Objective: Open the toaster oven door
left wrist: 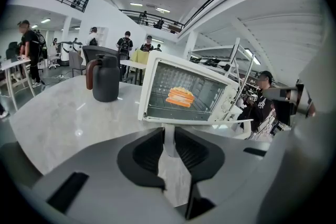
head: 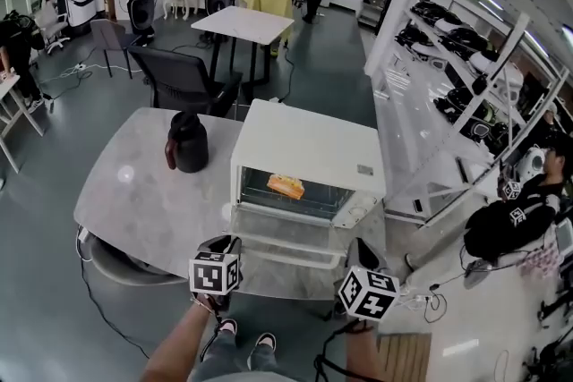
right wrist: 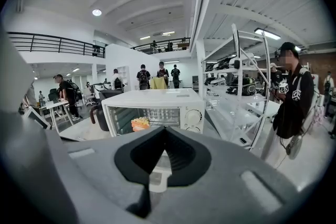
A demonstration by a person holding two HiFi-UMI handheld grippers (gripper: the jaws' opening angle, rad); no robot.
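Note:
The white toaster oven (head: 309, 152) stands on the marble table (head: 134, 192) with its glass door (head: 286, 237) dropped flat toward me. An orange-yellow piece of bread (head: 286, 186) lies on the rack inside. My left gripper (head: 228, 246) is at the door's front edge. In the left gripper view its pads press on both sides of the white door handle (left wrist: 169, 139), and the oven (left wrist: 189, 93) and bread (left wrist: 180, 96) lie beyond. My right gripper (head: 363, 253) hovers at the door's right end. Its jaws (right wrist: 165, 131) meet with nothing between them, facing the oven (right wrist: 157, 110).
A black jug (head: 187, 141) stands on the table left of the oven. A white shelving rack (head: 448, 85) runs along the right, with a seated person (head: 519, 219) beside it. A dark chair (head: 179, 80) is behind the table, and several people stand at the back.

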